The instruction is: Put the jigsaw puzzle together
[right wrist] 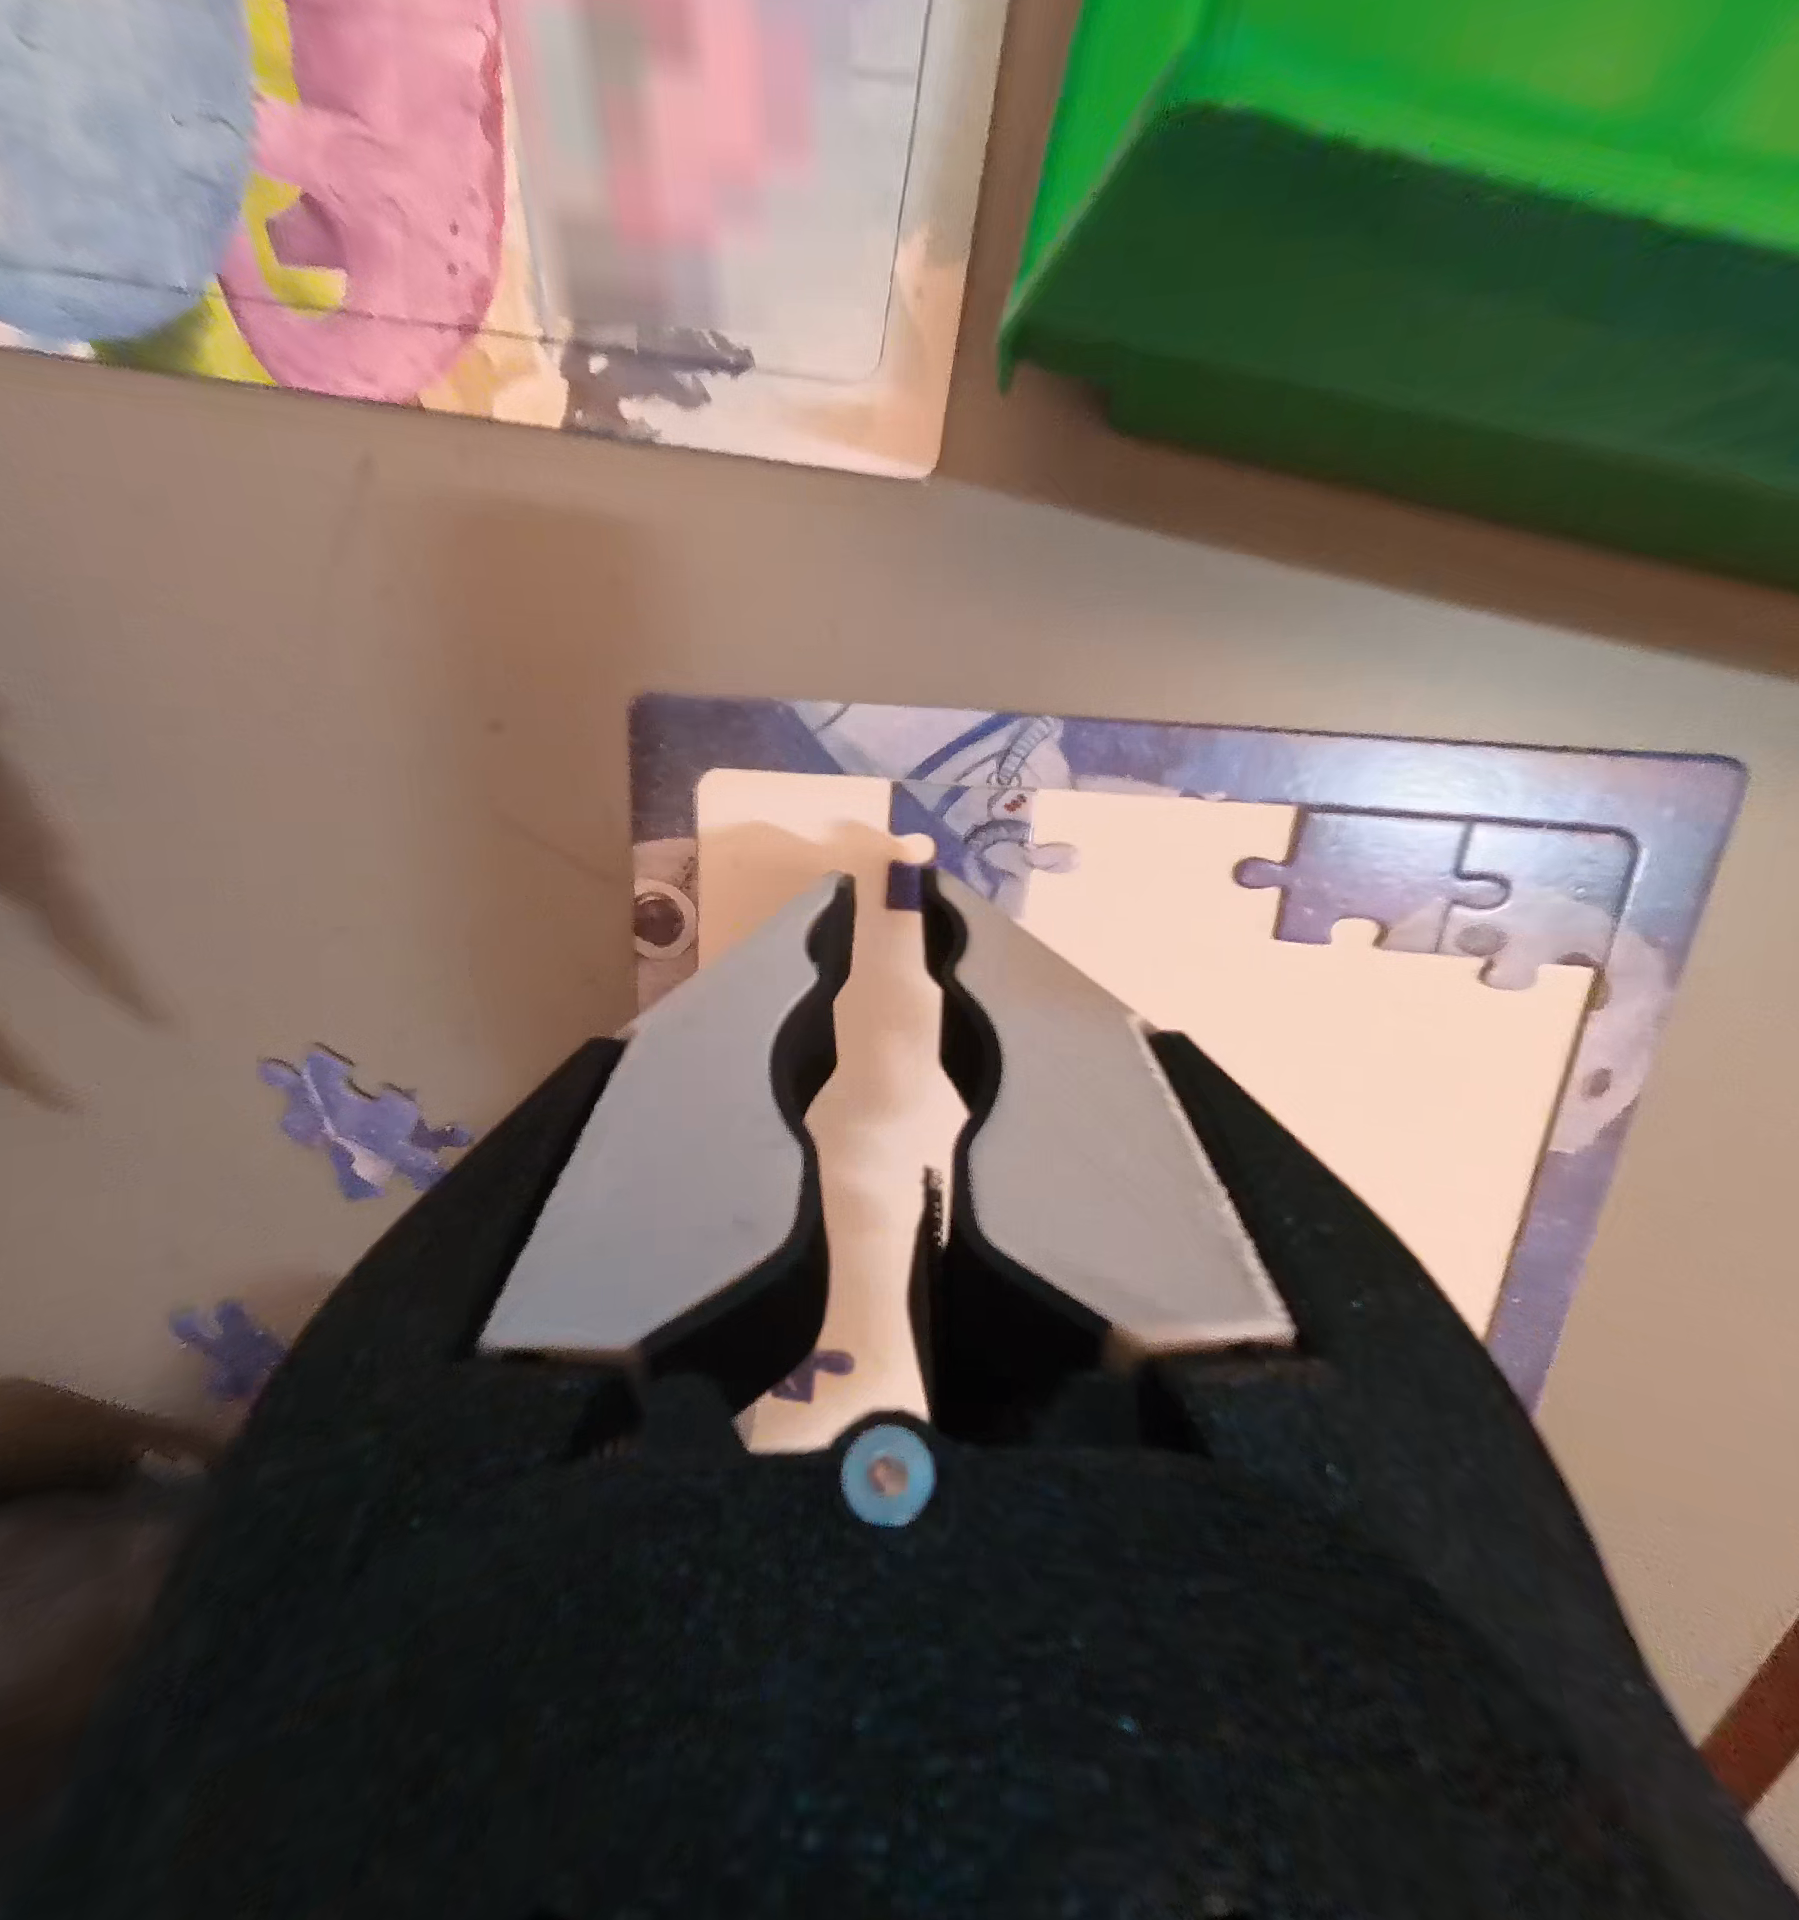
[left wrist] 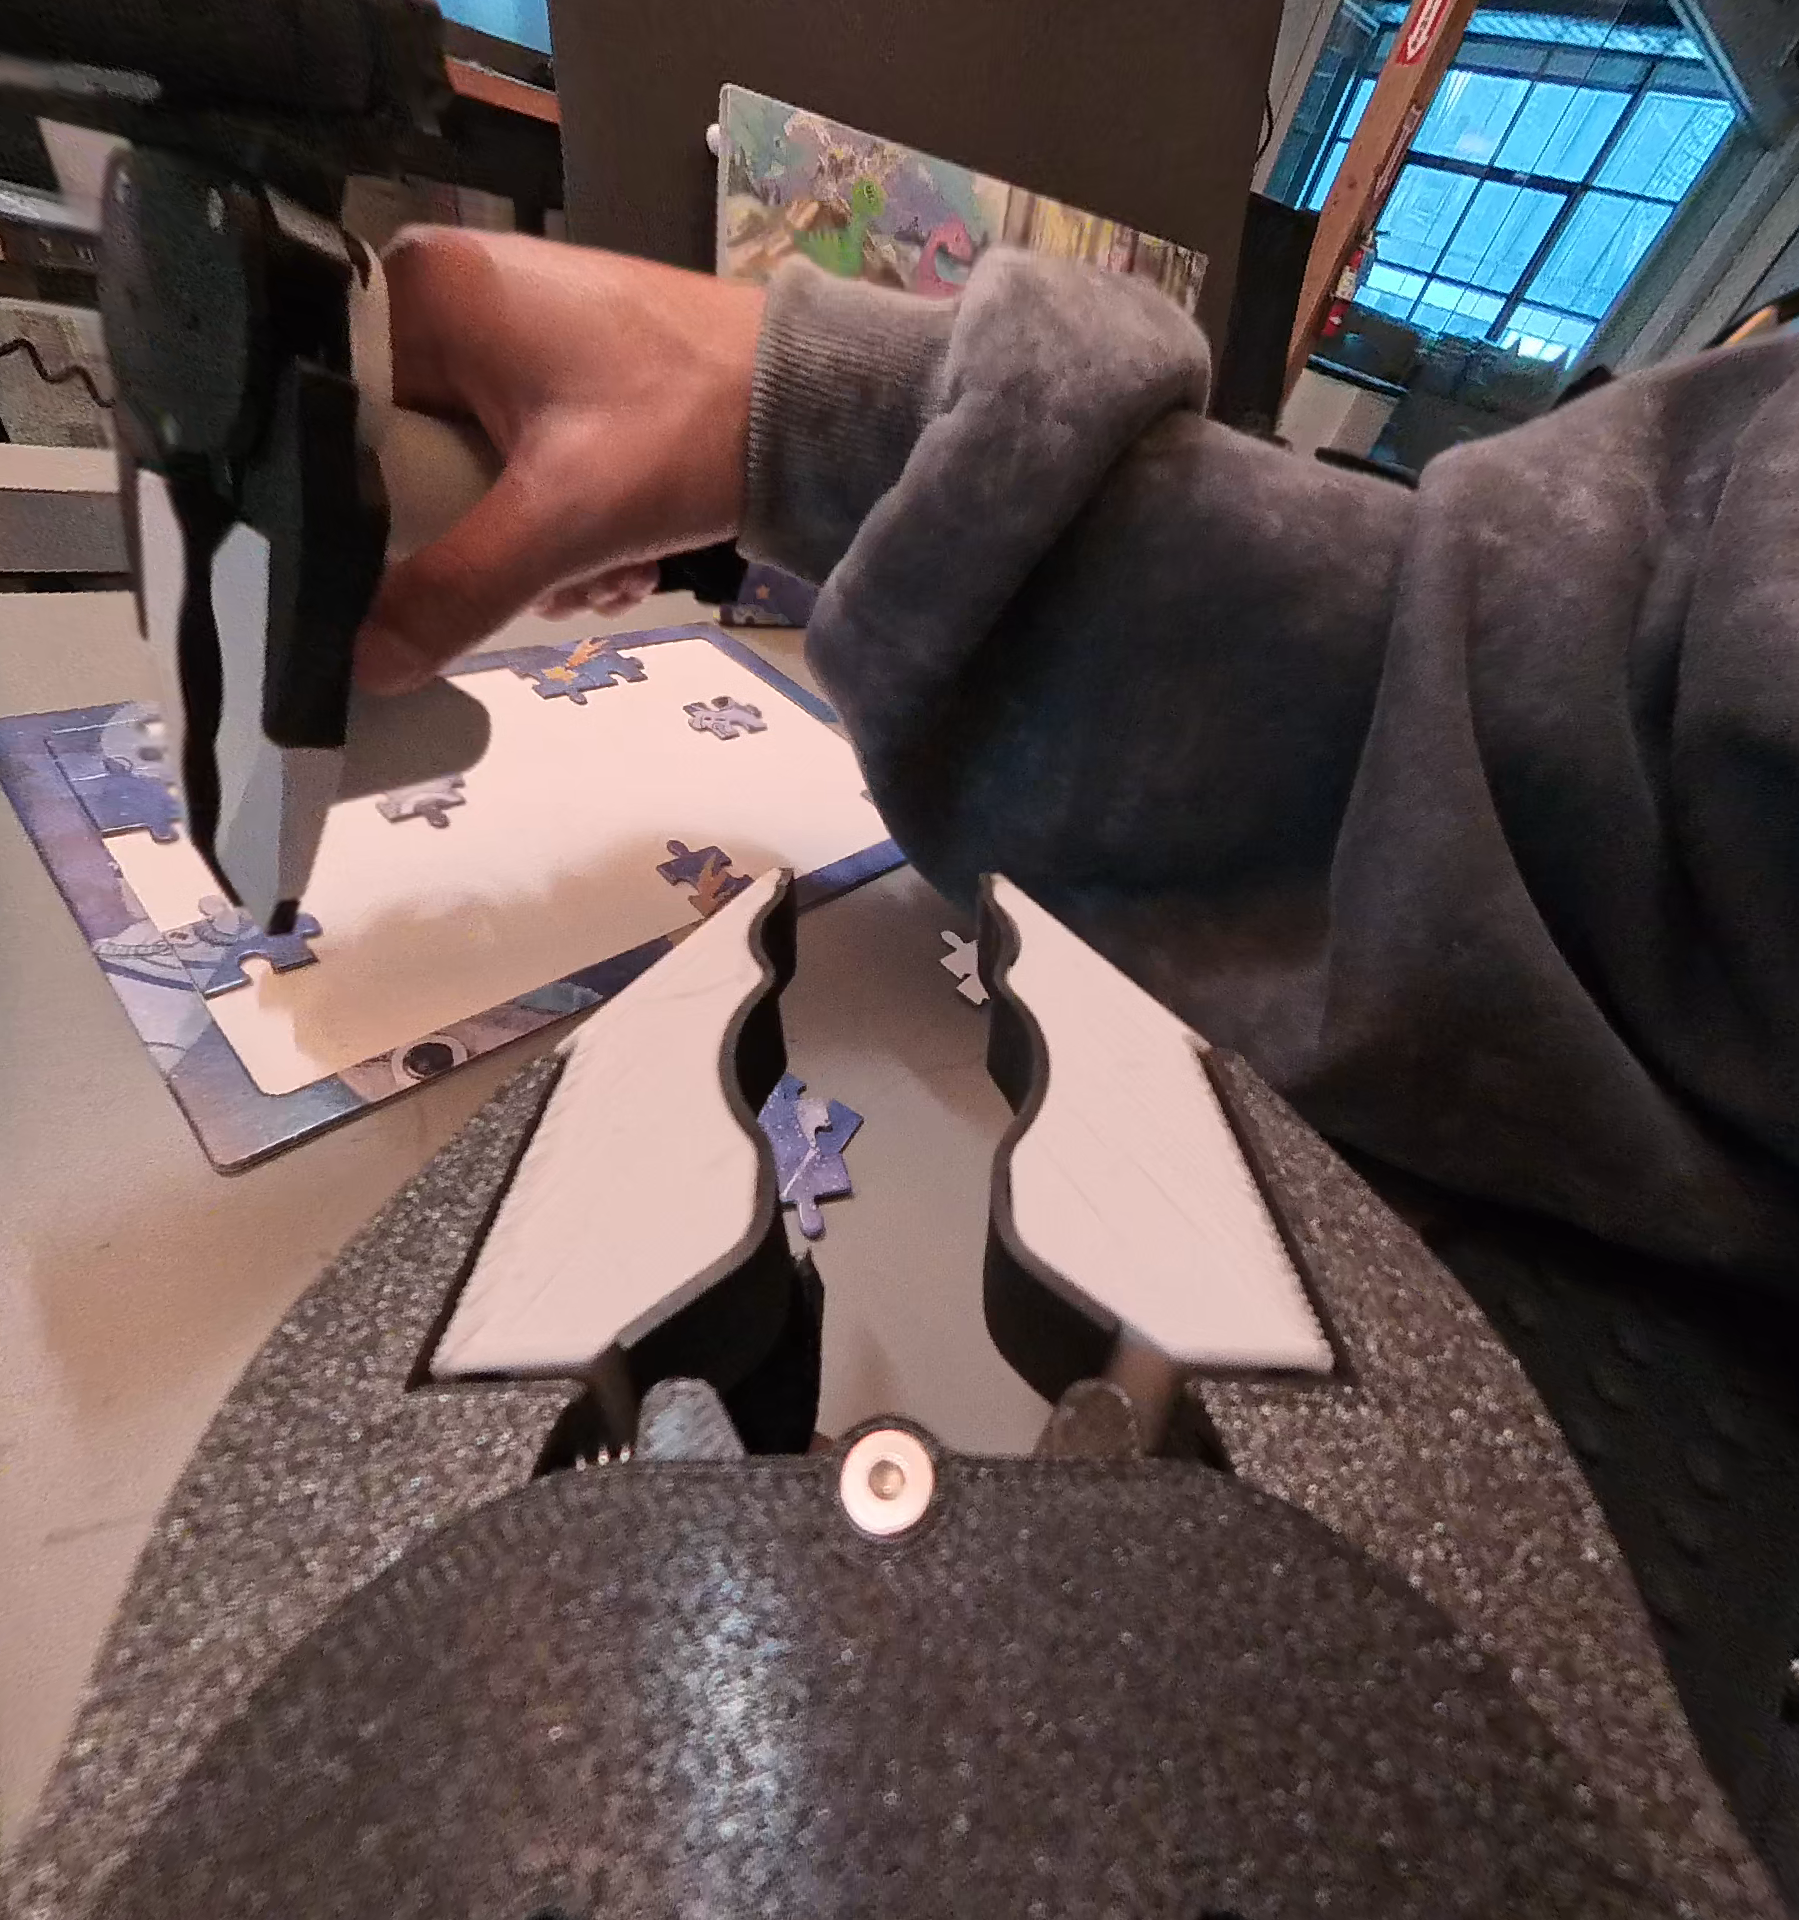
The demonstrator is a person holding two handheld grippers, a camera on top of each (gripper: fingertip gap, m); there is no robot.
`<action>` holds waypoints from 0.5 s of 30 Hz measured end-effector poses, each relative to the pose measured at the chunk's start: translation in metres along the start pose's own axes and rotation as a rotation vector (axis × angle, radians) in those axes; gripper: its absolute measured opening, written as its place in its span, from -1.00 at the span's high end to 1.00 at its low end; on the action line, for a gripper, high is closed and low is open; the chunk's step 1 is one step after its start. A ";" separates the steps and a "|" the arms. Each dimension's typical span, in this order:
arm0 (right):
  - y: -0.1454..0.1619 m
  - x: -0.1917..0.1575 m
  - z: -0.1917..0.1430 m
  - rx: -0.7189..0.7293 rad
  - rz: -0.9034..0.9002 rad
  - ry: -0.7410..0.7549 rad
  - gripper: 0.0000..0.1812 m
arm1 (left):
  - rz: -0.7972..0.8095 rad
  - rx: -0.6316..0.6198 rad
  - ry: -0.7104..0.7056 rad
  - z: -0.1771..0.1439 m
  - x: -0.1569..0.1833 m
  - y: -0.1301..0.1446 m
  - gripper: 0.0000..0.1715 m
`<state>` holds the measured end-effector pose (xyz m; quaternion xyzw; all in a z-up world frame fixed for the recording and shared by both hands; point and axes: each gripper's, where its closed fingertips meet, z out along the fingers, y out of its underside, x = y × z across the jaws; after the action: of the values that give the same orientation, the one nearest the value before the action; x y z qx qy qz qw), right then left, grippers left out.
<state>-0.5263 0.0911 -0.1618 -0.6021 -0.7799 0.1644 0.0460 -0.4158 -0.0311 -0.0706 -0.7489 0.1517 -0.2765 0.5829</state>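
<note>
A grey fleece sleeve (left wrist: 1238, 727) fills the right half of the left wrist view and hides the far right side of the blue-bordered cardboard puzzle tray (left wrist: 220, 1049). The right wrist view is soft with blur, and its own black body covers the near part of the tray.

The left gripper (left wrist: 887, 894), white-fingered on a speckled grey body, hangs above the table with its fingers spread wide and nothing between them. Below the gap lies a loose blue starry puzzle piece (left wrist: 812, 1143) on the table, outside the tray, and a small white face-down piece (left wrist: 962, 966) lies farther on.

The right gripper (right wrist: 890, 883), held by a bare hand (left wrist: 562, 436), points steeply down over the tray's near left edge. Its tips are drawn close on a blue puzzle piece (right wrist: 907, 885) that sits in the tray beside a piece already against the frame; whether they truly pinch it or only touch it, I cannot tell.

Two joined dark blue pieces (right wrist: 1446, 883) fill one tray corner. A few single pieces lie scattered on the tray's white floor. Two more loose blue pieces (right wrist: 355, 1122) lie on the table beside the tray.

The table (left wrist: 95, 1299) is pale beige. A green plastic bin (right wrist: 1446, 312) and a pastel picture board (right wrist: 459, 208) sit beyond the tray. Blue-lit windows (left wrist: 1539, 197) show far off.

The tray's white middle is mostly open.
</note>
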 end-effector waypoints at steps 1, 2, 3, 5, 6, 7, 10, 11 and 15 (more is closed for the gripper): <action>0.004 0.002 0.004 -0.012 0.001 0.027 0.92 | 0.000 0.000 0.001 0.000 0.000 0.000 0.60; 0.009 0.008 0.005 -0.020 0.005 0.077 0.98 | 0.001 0.006 0.001 -0.001 0.001 -0.001 0.60; 0.010 0.010 0.002 0.002 0.024 0.113 1.00 | 0.003 0.014 -0.002 -0.002 0.000 -0.002 0.60; 0.006 0.005 -0.015 0.124 0.119 0.134 1.00 | -0.001 0.025 -0.016 -0.005 -0.002 -0.004 0.60; 0.006 0.006 -0.029 0.195 0.188 0.176 1.00 | -0.008 0.022 -0.027 -0.007 -0.005 -0.005 0.61; 0.008 0.004 -0.044 0.274 0.261 0.208 1.00 | -0.014 0.013 -0.045 -0.008 -0.010 -0.005 0.62; 0.030 -0.022 -0.077 0.390 0.403 0.216 1.00 | 0.034 -0.069 -0.205 -0.016 -0.047 -0.003 0.68; 0.045 -0.028 -0.086 0.377 0.443 0.258 0.97 | 0.052 -0.108 -0.264 -0.019 -0.062 -0.001 0.70; 0.077 -0.081 -0.106 0.486 0.529 0.307 0.98 | -0.004 -0.278 -0.402 -0.022 -0.117 0.009 0.70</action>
<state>-0.4048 0.0516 -0.0757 -0.7715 -0.5201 0.2586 0.2595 -0.5217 0.0134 -0.1037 -0.8622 0.0678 -0.0996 0.4921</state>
